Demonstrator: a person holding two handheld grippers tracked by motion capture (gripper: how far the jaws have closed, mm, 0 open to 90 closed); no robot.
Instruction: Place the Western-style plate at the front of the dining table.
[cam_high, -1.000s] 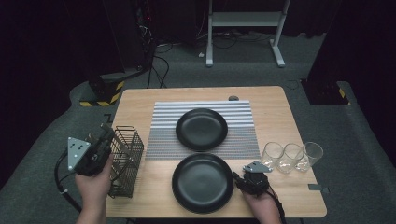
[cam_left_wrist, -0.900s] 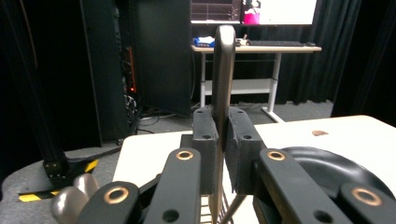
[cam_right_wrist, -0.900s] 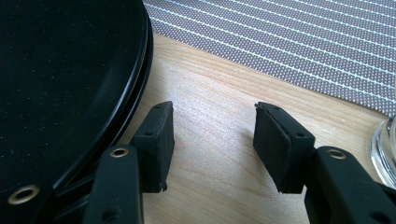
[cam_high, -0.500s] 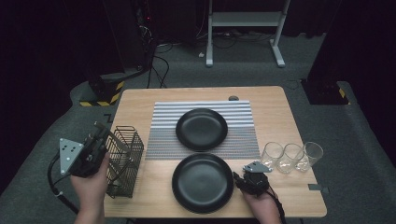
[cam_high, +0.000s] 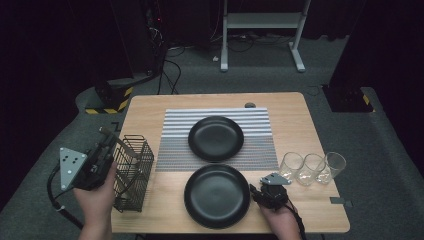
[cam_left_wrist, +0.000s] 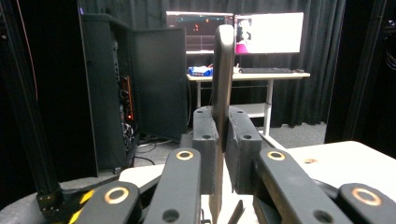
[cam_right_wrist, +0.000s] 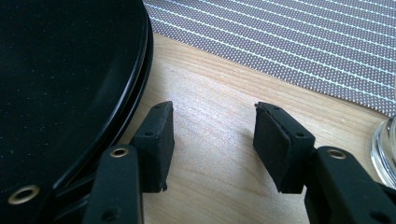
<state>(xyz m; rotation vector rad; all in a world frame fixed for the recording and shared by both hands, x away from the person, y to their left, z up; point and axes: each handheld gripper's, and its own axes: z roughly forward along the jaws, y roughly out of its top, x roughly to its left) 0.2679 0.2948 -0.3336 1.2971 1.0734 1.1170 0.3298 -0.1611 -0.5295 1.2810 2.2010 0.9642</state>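
Observation:
My left gripper (cam_high: 111, 142) hangs over the left edge of the table, beside a black wire basket (cam_high: 132, 175). Its jaws are shut on the flat dark handle of a utensil (cam_left_wrist: 223, 70), which stands up between the pads (cam_left_wrist: 205, 140). In the high view the utensil (cam_high: 127, 150) slants down over the basket's top. My right gripper (cam_high: 257, 192) rests low on the wooden table (cam_high: 300, 120), just right of the near black plate (cam_high: 216, 195). It (cam_right_wrist: 210, 130) is open, with only bare wood between the pads. The plate's rim (cam_right_wrist: 140, 70) lies just left of the left pad.
A second black plate (cam_high: 216, 138) sits on a striped grey placemat (cam_high: 172, 150) in the middle. Three clear glasses (cam_high: 312, 167) stand in a row at the right; one glass (cam_right_wrist: 385, 144) is close to the right pad. A monitor desk (cam_left_wrist: 261, 72) stands beyond.
My left gripper has drifted slightly left and upward with the utensil still in its jaws. The right gripper has stayed where it was.

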